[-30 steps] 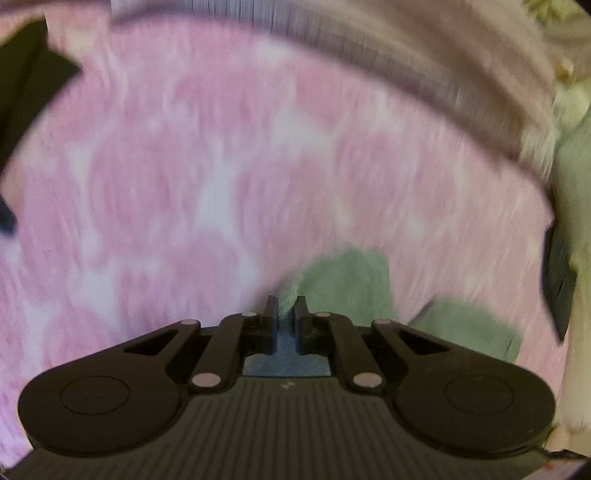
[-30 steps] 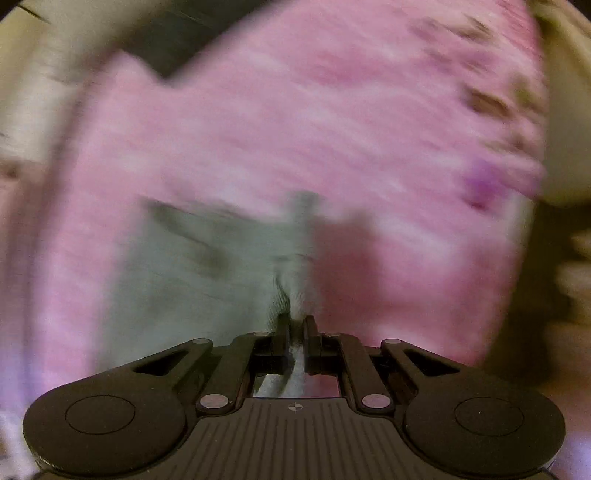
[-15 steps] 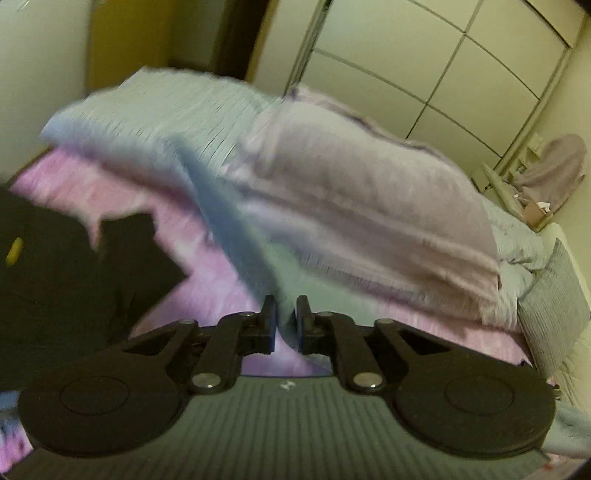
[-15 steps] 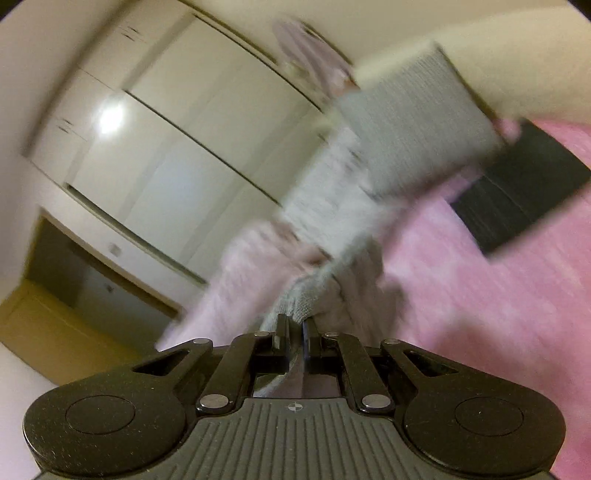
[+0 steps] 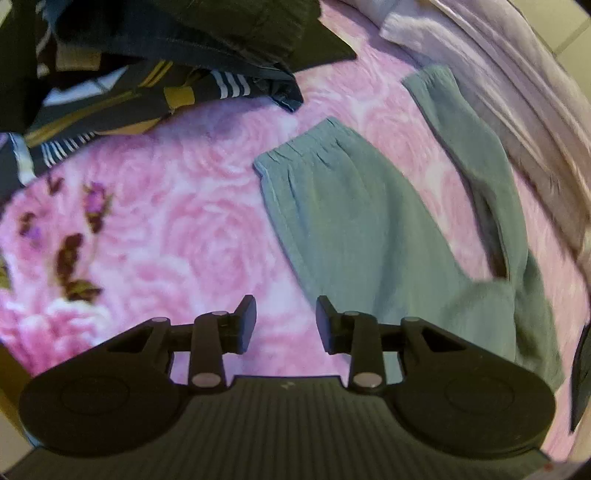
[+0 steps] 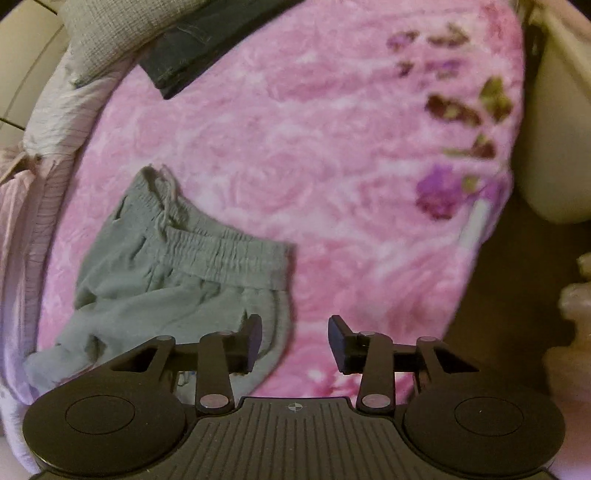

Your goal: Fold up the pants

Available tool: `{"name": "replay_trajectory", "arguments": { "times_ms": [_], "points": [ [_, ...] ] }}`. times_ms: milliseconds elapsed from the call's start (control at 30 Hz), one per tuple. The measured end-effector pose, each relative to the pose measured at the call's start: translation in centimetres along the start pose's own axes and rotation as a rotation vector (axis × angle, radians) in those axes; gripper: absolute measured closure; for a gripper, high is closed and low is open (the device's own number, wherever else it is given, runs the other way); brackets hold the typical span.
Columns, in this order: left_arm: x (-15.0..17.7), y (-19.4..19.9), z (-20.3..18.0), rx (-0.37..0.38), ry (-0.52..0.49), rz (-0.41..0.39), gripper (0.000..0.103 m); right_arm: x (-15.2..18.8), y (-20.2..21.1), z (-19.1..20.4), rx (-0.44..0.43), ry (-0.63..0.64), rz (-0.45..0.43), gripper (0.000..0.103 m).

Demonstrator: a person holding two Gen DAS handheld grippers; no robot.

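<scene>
Grey-green sweatpants (image 5: pixel 354 221) lie spread on a pink rose-patterned blanket (image 5: pixel 166 229). In the left wrist view both legs run away from me, cuffs at the far end. The right wrist view shows their elastic waistband with its drawstring (image 6: pixel 221 254). My left gripper (image 5: pixel 286 323) hovers over bare blanket just left of the near leg, its jaws opening with nothing between them. My right gripper (image 6: pixel 295 343) is above the blanket at the waistband's right end, jaws also opening and empty; its left finger (image 6: pixel 251 341) overlaps the cloth's edge.
A heap of dark clothes with white and yellow stripes (image 5: pixel 147 74) lies at the far left. A pale lilac quilt (image 5: pixel 517 92) borders the pants' far side. A folded dark garment (image 6: pixel 199 48) and a grey pillow (image 6: pixel 110 33) lie beyond the waistband. The blanket's edge drops off to the right (image 6: pixel 476 229).
Both grippers were shut on the pants and swung up through the air; now the pants lie flat on the blanket and both grippers have let go and stand open above it.
</scene>
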State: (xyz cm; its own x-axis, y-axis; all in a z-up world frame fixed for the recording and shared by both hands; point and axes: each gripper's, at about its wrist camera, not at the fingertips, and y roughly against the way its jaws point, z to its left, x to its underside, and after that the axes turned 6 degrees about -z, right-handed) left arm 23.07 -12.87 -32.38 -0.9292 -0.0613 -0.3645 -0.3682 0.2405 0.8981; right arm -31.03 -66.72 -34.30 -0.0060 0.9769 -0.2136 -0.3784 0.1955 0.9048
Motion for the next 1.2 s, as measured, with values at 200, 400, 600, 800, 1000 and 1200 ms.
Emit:
{"name": "replay_trajectory", "arguments": {
  "times_ms": [200,400,600,800,1000,1200],
  "points": [
    [-1.8,-4.7,0.9,0.054,0.100,-0.077,0.063,1.4,-2.9,-1.8,-0.028,-0.008,-0.040,0.065],
    [-2.3,-10.2,0.2,-0.004,0.057,-0.018,0.090,2.1,-3.6,-2.5,-0.077,-0.026,-0.094,0.063],
    [-1.2,-4.0,2.1,-0.035,0.012,-0.175,0.098,2.3,-3.9,-2.9,-0.158,-0.044,-0.120,0.052],
    [0.8,-1.7,8.4,-0.198,0.088,-0.118,0.097,1.5,-7.6,-2.3,-0.211,-0.053,-0.131,0.049],
    [1.2,-3.2,7.0,-0.265,0.003,-0.109,0.097,2.1,-9.1,-0.5,-0.185,0.004,-0.139,0.086],
    [3.0,1.1,7.5,-0.214,-0.032,-0.127,0.096,-0.1,-1.4,-0.1,-0.212,0.164,-0.177,0.087]
  ]
}}
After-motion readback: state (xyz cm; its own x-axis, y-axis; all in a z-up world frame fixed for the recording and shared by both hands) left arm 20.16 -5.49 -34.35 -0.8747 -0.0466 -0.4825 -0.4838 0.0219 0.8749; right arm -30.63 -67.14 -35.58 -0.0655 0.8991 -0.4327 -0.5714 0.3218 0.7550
